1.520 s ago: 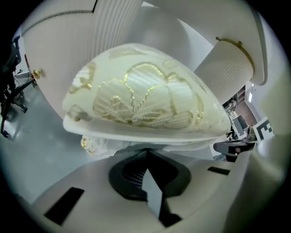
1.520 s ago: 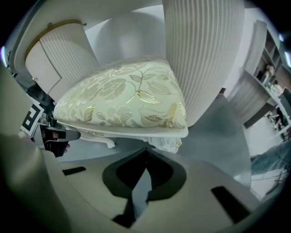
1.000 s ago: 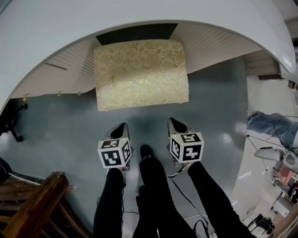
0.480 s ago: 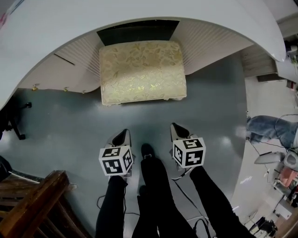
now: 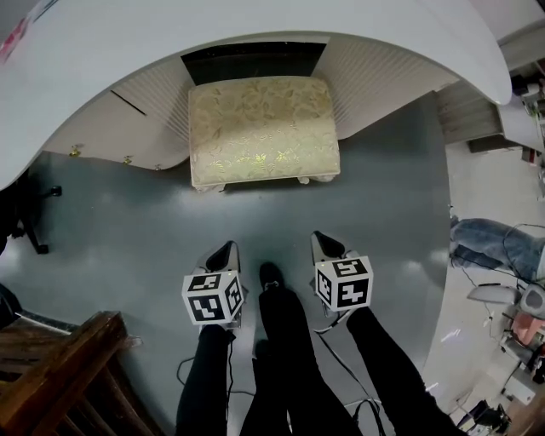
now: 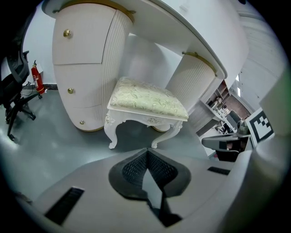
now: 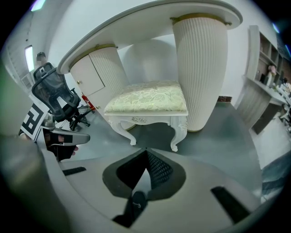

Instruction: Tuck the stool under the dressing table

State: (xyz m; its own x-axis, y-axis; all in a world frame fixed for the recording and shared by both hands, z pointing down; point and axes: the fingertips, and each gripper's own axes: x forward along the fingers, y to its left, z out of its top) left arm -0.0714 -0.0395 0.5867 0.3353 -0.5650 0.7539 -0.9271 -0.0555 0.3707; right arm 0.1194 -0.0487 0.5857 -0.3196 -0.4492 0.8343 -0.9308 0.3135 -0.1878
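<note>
Left gripper view and right gripper view: the jaws of the left gripper (image 6: 146, 152) and the right gripper (image 7: 145, 152) are pressed together, with nothing between them. Head view: both grippers hang side by side over the grey floor (image 5: 119, 230), well apart from the stool (image 5: 262, 129). The stool stands between the pedestals of the dressing table (image 5: 255, 21), most of its seat forward of the tabletop.

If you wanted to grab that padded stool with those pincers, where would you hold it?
Probably take the stool by its white front rail, from the near side: its back sits under the dressing table, whose pedestals flank it.
</note>
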